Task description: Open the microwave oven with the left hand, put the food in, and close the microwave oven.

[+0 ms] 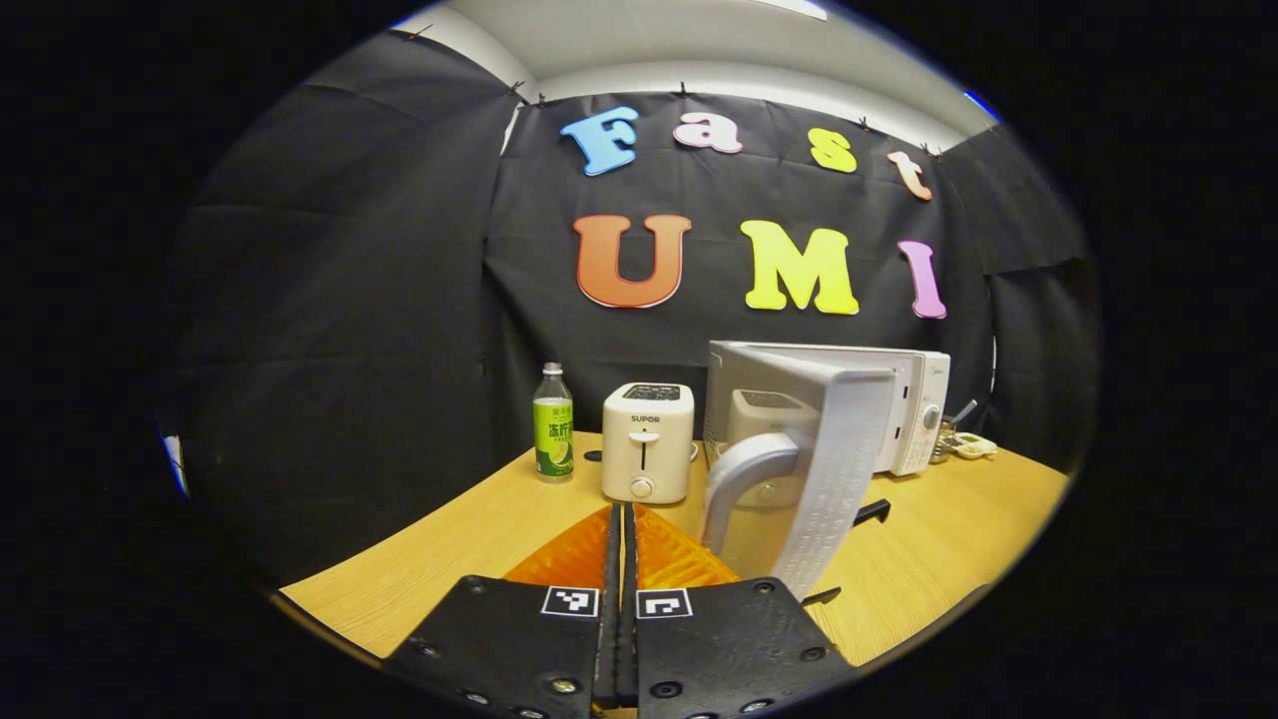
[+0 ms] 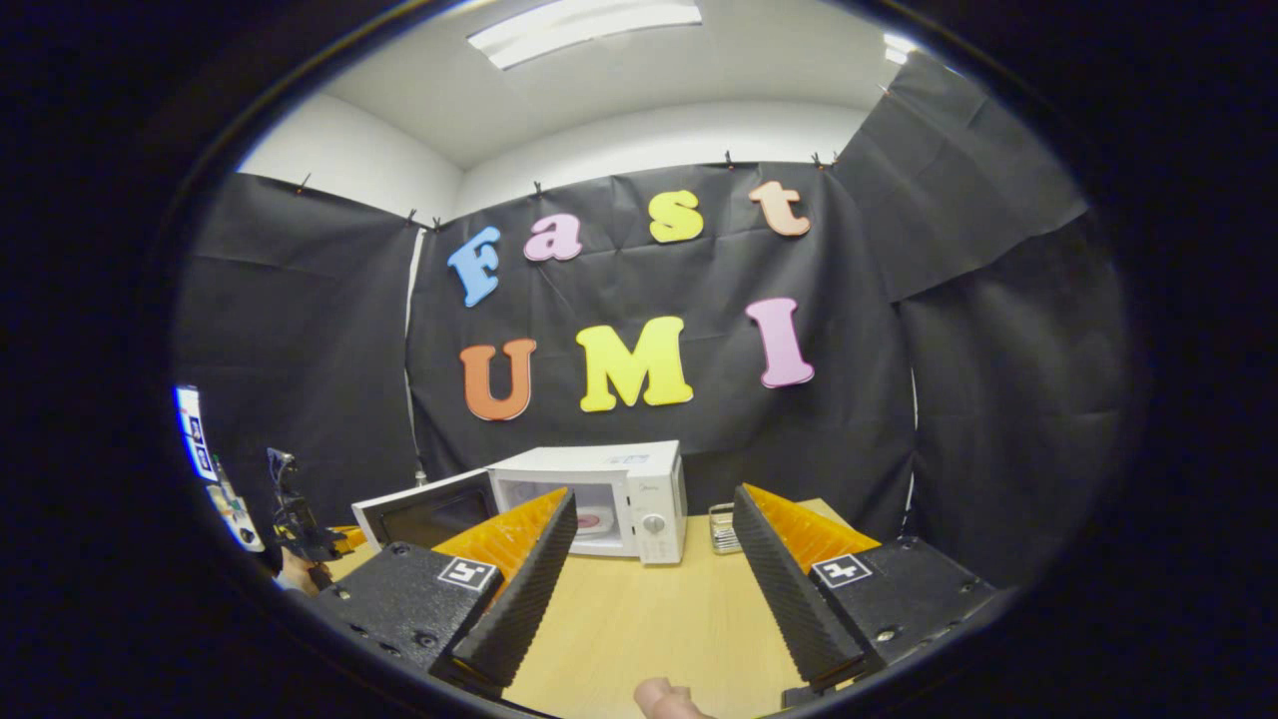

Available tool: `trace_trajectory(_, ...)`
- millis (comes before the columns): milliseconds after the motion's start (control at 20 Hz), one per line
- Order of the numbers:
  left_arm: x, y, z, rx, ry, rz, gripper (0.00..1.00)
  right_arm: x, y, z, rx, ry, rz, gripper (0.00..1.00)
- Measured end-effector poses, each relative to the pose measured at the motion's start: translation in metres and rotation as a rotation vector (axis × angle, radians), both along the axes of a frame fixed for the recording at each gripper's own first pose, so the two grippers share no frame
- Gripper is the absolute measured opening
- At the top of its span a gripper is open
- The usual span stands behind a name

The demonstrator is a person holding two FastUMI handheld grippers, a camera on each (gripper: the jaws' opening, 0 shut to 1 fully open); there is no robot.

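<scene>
The left tongs (image 1: pixel 623 559) are sitting clenched, fingers pressed together with nothing between them, hovering low over the bench (image 1: pixel 449 539). Just ahead to their right, the microwave oven (image 1: pixel 899 399) is standing with its door (image 1: pixel 819 469) swung wide, the door's edge and handle (image 1: pixel 744 474) facing the tongs. A toaster (image 1: pixel 647 441) and a bottle (image 1: pixel 552 424) are standing to the left of the door, leaving bare bench in front. In the right gripper view, the right tongs (image 2: pixel 649 589) are hanging released, fingers well apart, over open bench (image 2: pixel 649 619). The microwave oven (image 2: pixel 619 489) is standing ahead at the far edge, a plate of food (image 2: pixel 591 520) lying inside its cavity
</scene>
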State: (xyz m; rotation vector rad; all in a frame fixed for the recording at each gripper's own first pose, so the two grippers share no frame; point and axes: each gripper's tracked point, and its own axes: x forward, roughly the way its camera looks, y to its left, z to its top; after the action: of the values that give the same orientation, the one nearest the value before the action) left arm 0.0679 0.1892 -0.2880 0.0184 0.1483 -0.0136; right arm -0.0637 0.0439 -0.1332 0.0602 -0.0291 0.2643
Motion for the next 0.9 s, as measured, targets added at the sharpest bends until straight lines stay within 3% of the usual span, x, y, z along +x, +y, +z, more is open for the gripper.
trace_trajectory(50,0.000,-0.002,0.000,0.018,-0.012,0.001,0.00,-0.001,-0.001,0.002,0.004,-0.001,-0.003,0.99)
trace_trajectory(300,-0.007,-0.048,0.006,-0.059,-0.034,-0.103,0.00,-0.005,-0.008,0.005,0.009,0.003,-0.017,0.99)
trace_trajectory(400,-0.003,-0.071,0.000,-0.051,-0.016,-0.134,0.00,-0.007,-0.009,0.005,-0.001,0.003,-0.021,0.99)
trace_trajectory(450,-0.002,-0.082,-0.001,-0.035,-0.014,-0.149,0.00,-0.009,-0.010,0.006,-0.007,0.001,-0.022,0.89)
trace_trajectory(900,0.008,-0.184,0.003,-0.001,-0.051,-0.270,0.00,-0.025,-0.016,0.016,-0.025,-0.028,-0.023,0.89)
